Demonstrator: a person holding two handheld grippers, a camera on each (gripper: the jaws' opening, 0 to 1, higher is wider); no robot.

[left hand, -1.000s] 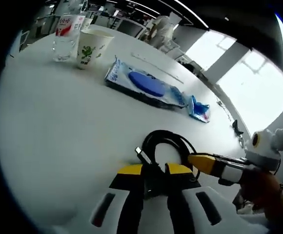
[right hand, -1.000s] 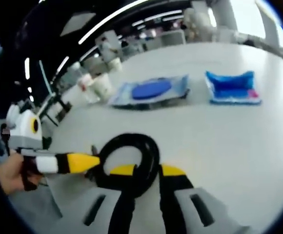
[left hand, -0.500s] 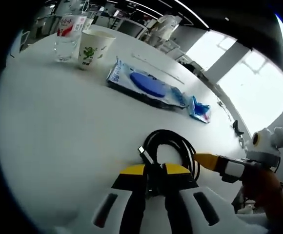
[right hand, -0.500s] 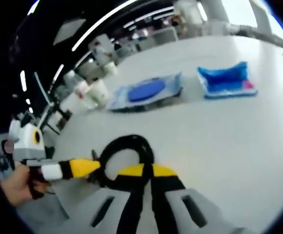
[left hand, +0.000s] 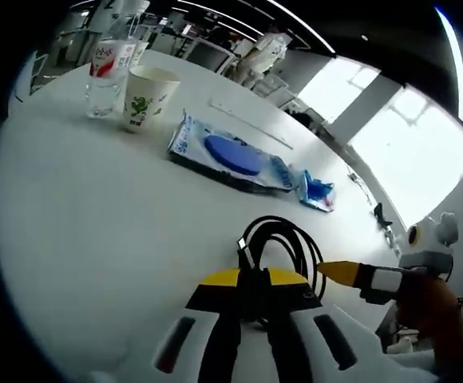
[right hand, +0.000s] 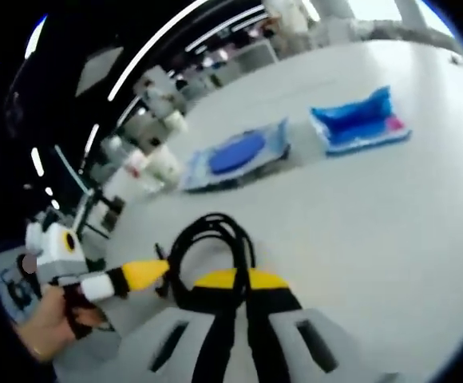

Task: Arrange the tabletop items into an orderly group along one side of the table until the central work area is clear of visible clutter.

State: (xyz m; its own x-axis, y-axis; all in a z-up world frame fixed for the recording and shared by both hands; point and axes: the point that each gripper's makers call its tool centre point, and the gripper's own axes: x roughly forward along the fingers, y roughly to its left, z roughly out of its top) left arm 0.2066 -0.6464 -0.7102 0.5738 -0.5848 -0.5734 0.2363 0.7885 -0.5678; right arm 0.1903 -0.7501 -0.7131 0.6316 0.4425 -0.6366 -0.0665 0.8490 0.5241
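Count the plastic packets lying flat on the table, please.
2. A large clear packet with a blue oval lies mid-table beside the paper cup; a smaller blue packet lies just past its far end. Others may be out of view.

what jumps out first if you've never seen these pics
A coiled black cable lies on the white table, and both yellow-tipped grippers are clamped on it: the left gripper and the right gripper. Beyond the cable lie a flat blue-and-white packet and a small blue pouch.

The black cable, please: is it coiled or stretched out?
Coiled: the black cable forms a loop on the white table, with both grippers' jaws closed on it.
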